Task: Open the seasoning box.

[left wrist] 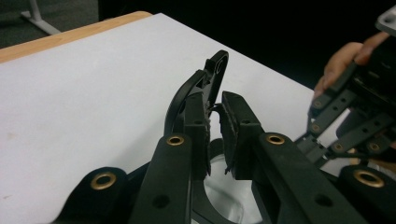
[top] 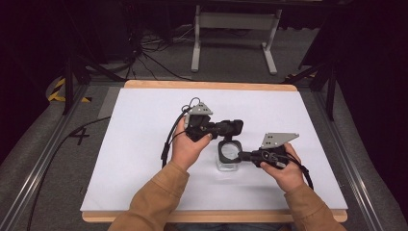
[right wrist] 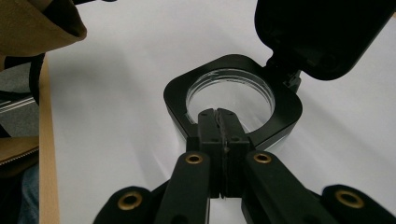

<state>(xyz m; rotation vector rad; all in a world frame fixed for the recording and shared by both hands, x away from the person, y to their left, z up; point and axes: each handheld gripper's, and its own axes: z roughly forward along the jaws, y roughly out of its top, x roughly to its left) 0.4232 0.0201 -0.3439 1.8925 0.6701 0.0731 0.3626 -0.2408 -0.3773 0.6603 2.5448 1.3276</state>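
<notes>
Left claw (top: 235, 128) clamped on the raised hinged lid (left wrist: 212, 77) of a clear, black-rimmed container (top: 229, 155) mid-table (top: 144, 120), apparently holding it open; right claw (top: 242, 155) fully closed, tips resting at the rim (right wrist: 233, 100), seemingly steadying it.

white rectangular sheet (top: 144, 144) covers light wooden tabletop (top: 211, 85) | white metal two-legged frame stand (top: 235, 21) on grey floor beyond table | black cables (top: 154, 53) tangled on floor at far left | yellow-black hazard tape (top: 57, 91) left of table
</notes>
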